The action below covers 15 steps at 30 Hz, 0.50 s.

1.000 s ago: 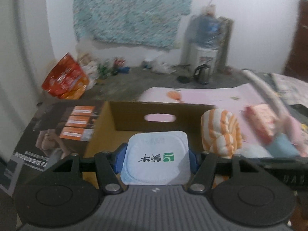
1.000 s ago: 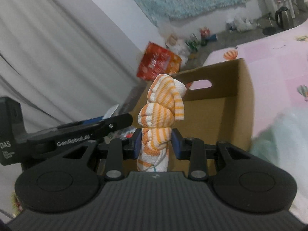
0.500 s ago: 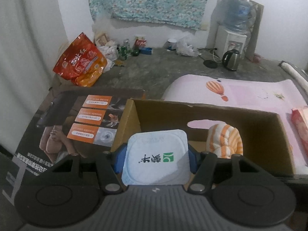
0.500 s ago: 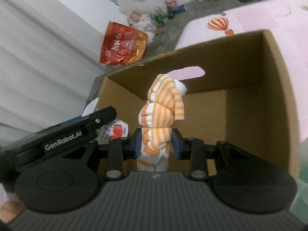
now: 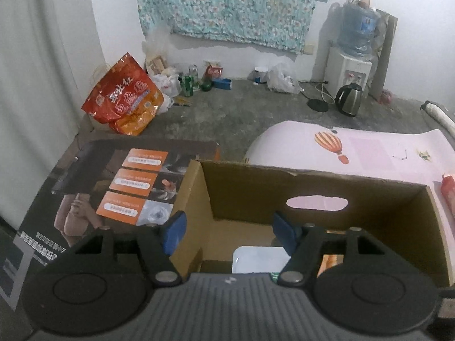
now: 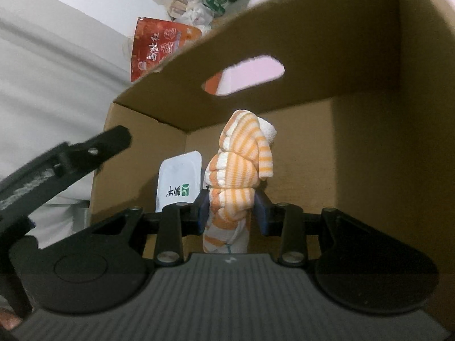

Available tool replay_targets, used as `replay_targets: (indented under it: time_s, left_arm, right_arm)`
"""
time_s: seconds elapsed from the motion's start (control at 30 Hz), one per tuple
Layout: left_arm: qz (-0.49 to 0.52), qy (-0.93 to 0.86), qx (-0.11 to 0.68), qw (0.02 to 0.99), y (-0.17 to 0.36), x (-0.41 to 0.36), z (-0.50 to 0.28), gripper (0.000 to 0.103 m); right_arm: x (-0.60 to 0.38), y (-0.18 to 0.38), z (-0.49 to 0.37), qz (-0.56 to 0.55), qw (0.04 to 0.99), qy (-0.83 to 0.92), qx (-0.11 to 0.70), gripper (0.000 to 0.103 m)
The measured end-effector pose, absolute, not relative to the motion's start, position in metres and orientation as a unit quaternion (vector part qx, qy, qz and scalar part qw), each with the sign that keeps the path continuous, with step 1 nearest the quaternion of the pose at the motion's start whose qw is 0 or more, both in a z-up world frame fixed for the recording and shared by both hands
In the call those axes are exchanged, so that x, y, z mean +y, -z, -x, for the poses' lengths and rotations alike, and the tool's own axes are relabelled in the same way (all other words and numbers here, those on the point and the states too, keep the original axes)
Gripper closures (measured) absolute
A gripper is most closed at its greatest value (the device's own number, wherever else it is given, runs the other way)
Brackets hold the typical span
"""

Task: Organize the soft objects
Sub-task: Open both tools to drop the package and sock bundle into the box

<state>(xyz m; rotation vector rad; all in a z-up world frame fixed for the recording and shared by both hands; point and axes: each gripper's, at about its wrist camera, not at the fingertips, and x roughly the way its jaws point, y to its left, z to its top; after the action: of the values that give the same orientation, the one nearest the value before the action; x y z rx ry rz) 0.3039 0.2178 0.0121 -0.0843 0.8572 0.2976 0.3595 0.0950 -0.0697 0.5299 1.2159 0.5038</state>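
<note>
Upright, the striped towel roll points away from the right gripper.

The left gripper hangs over the brown box. Its blue pads have just been opening, with nothing between them. A white cup lies down in the box. Behind are a red bag and a kettle.

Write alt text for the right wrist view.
The right hand-held gripper holds an orange-and-white striped cloth upright inside a cardboard box. A white packet stands on edge just left of the cloth. The left hand-held gripper's black finger reaches in from the left.
</note>
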Motion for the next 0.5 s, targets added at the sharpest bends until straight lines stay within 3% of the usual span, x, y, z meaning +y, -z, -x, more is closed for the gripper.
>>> replay_targets:
  time_s: [0.5]
  left_arm:
    - [0.081, -0.152, 0.399, 0.901, -0.031, 0.232, -0.279, 0.027]
  right_arm:
    - [0.121, 0.086, -0.383, -0.262, 0.727, -0.294, 0.563, 0.066]
